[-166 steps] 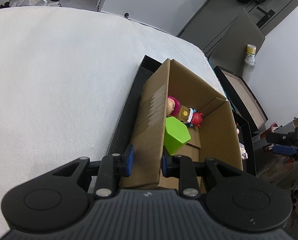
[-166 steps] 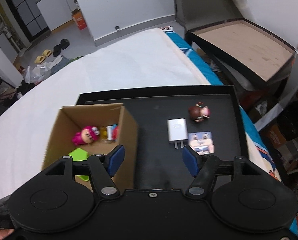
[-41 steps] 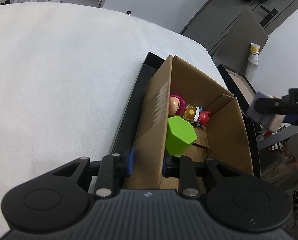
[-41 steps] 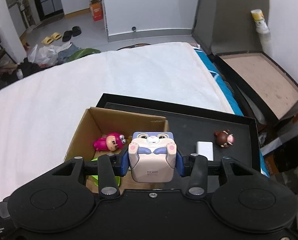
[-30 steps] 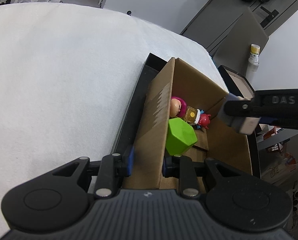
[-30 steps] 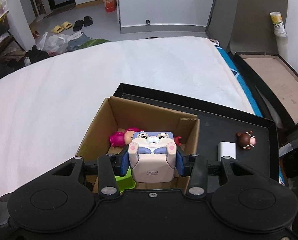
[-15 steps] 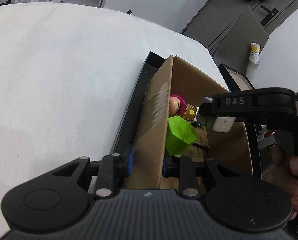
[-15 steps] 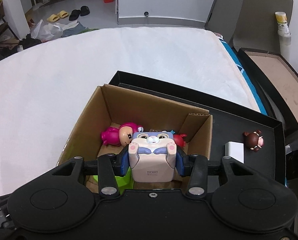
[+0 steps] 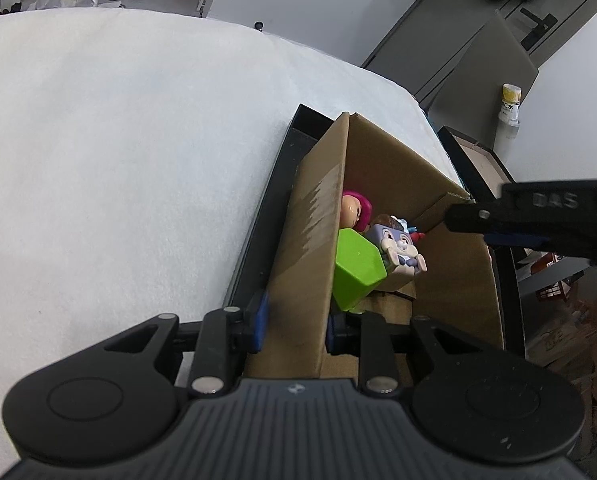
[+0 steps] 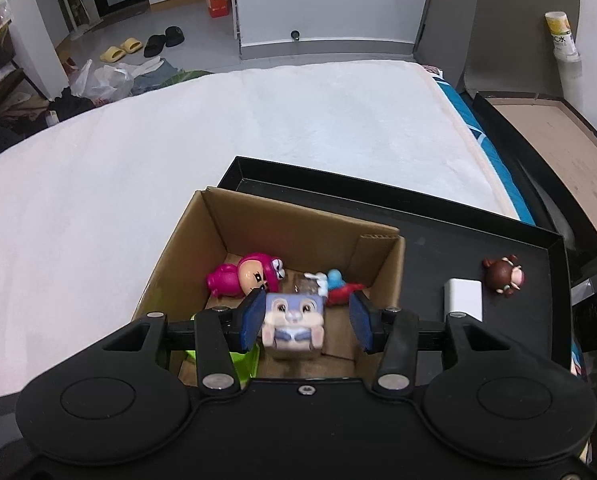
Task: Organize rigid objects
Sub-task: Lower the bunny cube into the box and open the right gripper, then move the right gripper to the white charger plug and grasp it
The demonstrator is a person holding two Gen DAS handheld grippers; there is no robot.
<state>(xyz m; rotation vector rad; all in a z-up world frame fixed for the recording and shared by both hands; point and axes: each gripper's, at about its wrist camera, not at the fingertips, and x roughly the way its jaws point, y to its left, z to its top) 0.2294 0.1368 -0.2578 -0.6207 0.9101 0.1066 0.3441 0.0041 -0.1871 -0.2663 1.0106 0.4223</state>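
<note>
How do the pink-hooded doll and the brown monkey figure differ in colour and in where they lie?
The pink-hooded doll is bright pink; the brown monkey figure is dark brown. The doll lies on its side inside the cardboard box; the monkey lies outside it, on the black tray, next to the white charger. Both are small toy figures with big heads, and no tool touches either.

The left hand-held gripper (image 9: pixel 294 320) points steeply down, jaws pinched on the box (image 9: pixel 306 272) wall. The right hand-held gripper (image 10: pixel 304 322), also tilted down, is opening, its pads clear of the cube (image 10: pixel 294 324).
</note>
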